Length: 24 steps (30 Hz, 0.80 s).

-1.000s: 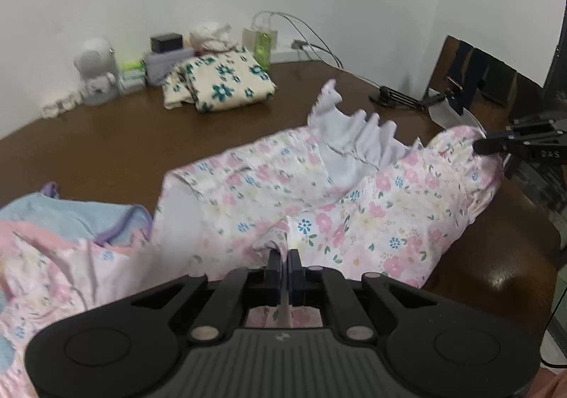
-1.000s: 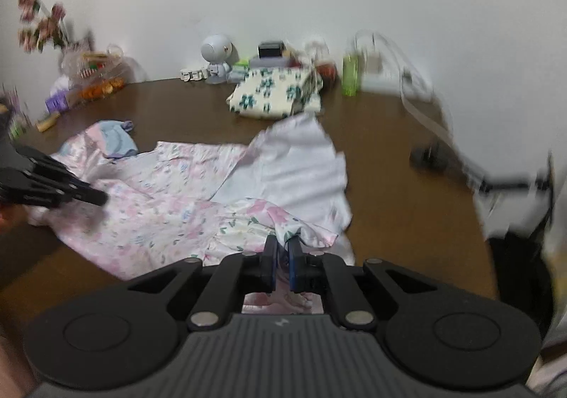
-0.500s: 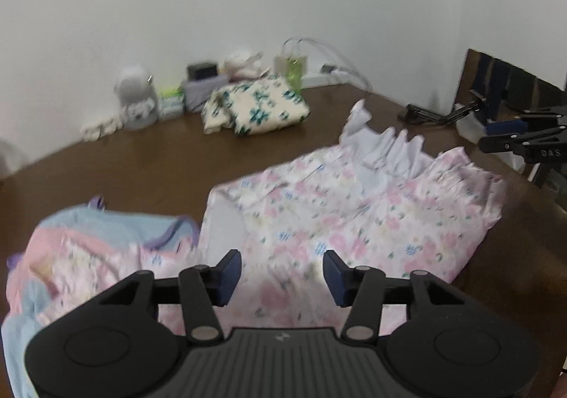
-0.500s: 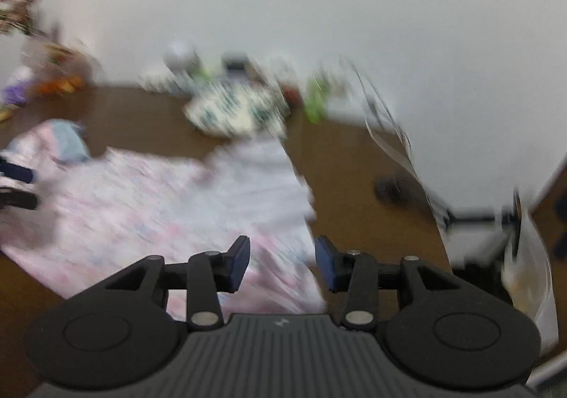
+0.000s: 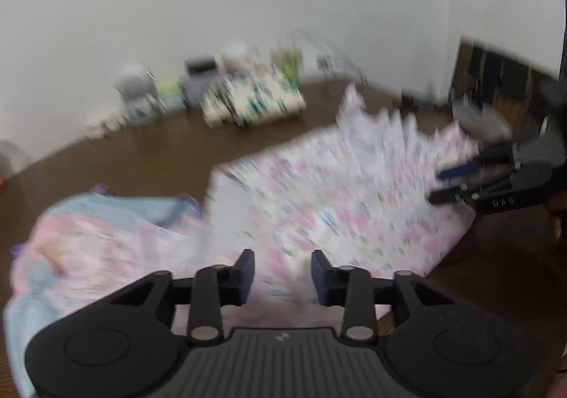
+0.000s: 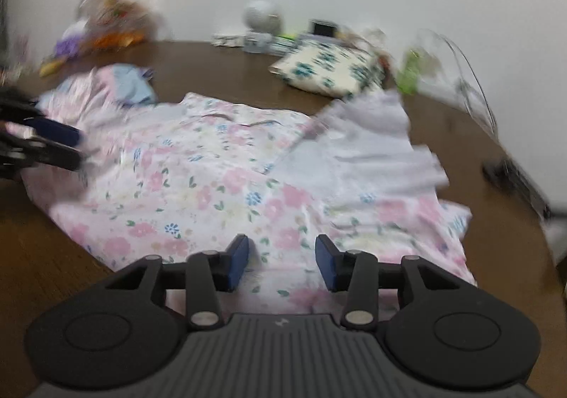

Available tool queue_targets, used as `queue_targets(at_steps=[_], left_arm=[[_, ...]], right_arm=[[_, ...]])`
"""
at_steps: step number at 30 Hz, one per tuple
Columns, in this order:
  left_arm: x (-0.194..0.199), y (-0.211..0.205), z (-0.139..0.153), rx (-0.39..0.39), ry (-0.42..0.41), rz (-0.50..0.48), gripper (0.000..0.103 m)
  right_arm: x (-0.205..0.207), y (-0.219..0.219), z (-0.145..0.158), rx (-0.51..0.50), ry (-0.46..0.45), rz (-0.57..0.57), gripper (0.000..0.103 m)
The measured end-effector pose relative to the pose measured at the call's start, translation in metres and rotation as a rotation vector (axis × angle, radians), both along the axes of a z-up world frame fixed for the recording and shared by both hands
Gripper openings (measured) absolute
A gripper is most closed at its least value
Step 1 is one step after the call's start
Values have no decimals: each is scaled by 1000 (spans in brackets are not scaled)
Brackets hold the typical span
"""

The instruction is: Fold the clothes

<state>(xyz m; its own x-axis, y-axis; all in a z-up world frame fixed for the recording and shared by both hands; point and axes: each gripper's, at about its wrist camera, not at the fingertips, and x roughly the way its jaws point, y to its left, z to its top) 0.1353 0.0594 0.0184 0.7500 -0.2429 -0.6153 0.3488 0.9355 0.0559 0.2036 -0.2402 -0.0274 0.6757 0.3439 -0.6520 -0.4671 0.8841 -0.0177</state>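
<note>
Item: pink floral garment [image 6: 198,178], spread on brown table [image 6: 53,274], one fold made; left gripper [image 5: 282,272] closing, empty, right gripper [image 6: 282,258] part-open, empty, both above near hem; advised: pinch matching corners evenly, fold square.

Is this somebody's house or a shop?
Most likely a home. A pink flowery garment lies spread on a brown wooden table, a folded floral cloth sits by the wall, and small household clutter lines the far edge.
</note>
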Motion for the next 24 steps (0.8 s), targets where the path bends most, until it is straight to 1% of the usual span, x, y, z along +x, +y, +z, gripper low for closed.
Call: queue_targets(at_steps=[2, 3, 4, 5, 6, 8, 10, 12, 14, 16, 19, 23, 24], left_arm=[[-13, 22, 15, -15, -39, 52, 37], [-16, 32, 17, 5, -42, 98, 35], [-19, 41, 18, 24, -44, 144, 34], [-19, 50, 15, 37, -28, 173, 33], [-19, 59, 11, 48, -11, 200, 29], [-18, 69, -2, 45, 40, 218, 28], [-19, 72, -18, 49, 85, 214, 27], [-19, 70, -34, 70, 127, 218, 27], [-26, 70, -42, 72, 123, 243, 28], [-33, 71, -41, 66, 136, 269, 28], [-42, 71, -41, 70, 132, 280, 28], [-46, 69, -35, 80, 135, 295, 27], [-46, 68, -32, 82, 127, 297, 25]], right_arm=[[-10, -14, 11, 80, -24, -13, 45], [-14, -17, 14, 85, -43, -18, 48], [-18, -20, 18, 84, -62, -25, 50], [-19, -19, 19, 55, -76, -37, 53], [-17, -19, 18, 22, -84, -51, 53], [-10, -19, 11, -14, -70, -87, 53], [-5, -23, 4, 0, -30, -111, 53], [-2, -24, -5, 6, 6, -128, 53], [-4, -25, -10, 2, 7, -134, 53], [-9, -28, -11, 4, 16, -144, 54], [-19, -31, -10, -4, 30, -157, 53], [-26, -29, -2, -11, 51, -161, 54], [-28, -28, 1, -7, 52, -157, 54]])
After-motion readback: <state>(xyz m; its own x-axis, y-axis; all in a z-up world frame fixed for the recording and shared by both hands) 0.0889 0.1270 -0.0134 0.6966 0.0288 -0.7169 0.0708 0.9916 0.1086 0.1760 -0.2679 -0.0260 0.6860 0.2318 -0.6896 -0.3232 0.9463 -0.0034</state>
